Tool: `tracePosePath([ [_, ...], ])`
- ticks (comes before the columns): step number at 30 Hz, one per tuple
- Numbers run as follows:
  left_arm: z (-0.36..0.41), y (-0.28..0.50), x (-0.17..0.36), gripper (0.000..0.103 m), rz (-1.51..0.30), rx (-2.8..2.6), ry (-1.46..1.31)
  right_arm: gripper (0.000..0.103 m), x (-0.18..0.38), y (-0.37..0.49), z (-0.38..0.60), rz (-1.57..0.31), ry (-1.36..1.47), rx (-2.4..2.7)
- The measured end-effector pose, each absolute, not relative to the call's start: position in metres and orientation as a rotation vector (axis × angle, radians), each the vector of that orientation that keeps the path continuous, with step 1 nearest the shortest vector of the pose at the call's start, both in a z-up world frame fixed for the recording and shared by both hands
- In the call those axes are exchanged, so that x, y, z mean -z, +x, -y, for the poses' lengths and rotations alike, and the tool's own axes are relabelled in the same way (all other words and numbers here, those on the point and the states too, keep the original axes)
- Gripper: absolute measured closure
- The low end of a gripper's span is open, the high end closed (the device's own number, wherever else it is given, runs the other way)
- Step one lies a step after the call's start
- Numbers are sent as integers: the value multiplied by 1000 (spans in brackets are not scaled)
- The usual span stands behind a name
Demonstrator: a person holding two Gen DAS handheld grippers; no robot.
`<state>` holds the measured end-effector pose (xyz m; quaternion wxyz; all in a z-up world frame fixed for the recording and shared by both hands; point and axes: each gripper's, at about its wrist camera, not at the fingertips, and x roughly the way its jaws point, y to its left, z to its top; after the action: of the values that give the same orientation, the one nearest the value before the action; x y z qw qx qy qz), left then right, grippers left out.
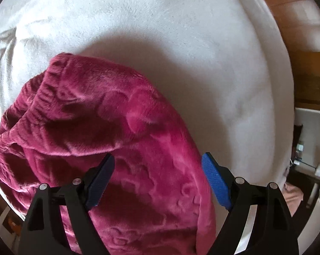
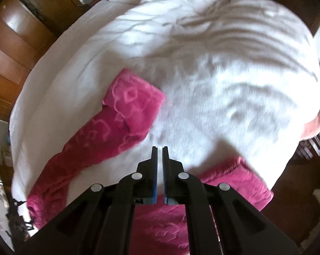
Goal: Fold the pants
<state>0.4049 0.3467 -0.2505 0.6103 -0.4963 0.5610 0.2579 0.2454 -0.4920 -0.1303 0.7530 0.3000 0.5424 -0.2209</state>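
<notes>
A: On the white bed cover [image 1: 138,31], where do the pants [image 1: 92,116] lie?

B: Spread across the near part of it. In the left wrist view the gathered waistband [image 1: 47,80] sits to the far left, bunched and rumpled, with the body of the garment running back toward the camera. In the right wrist view one leg [image 2: 117,114] stretches away to the far left, its cuff end lying flat.

A: And the claws?

B: The left gripper [image 1: 157,170] stands spread wide above the fabric, nothing between its blue pads [image 1: 215,180]. The right gripper [image 2: 160,165] is pressed together with nothing in it, hovering over bare cover just beyond the cloth.

A: So which step is this?

B: Between grasps, I'd judge: the pants look only partly laid out, the waist end crumpled.

A: Next?

B: Probably each claw needs a fresh pinch on an edge, the right one opening first, so the plush cloth can be smoothed or doubled over
</notes>
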Motion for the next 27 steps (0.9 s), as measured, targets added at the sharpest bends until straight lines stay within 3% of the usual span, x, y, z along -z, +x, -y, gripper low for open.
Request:
tracePosePath([
  [5,-350,418,261,20,-1325,-618,-1129,72,153,233,503,-1167,836,475],
  [8,-350,421,271,20,-1339,-617,-1144,63,172,234,510,-1149,971,478],
  [13,-352,420,288,43,-1359,-641,-1142,56,207,258,512,-1119,1085,441],
  [18,-362,406,287,84,-1335,-630,-1172,48,243,289,507,-1137,1105,394],
  [22,-368,393,271,93,-1284,-561,-1189,47,267,307,509,-1138,1114,409],
  [25,-372,382,252,93,-1245,-508,-1177,83,269,317,512,-1138,1133,409],
  [27,-377,372,238,94,-1218,-477,-1171,89,255,324,510,-1131,1111,399],
])
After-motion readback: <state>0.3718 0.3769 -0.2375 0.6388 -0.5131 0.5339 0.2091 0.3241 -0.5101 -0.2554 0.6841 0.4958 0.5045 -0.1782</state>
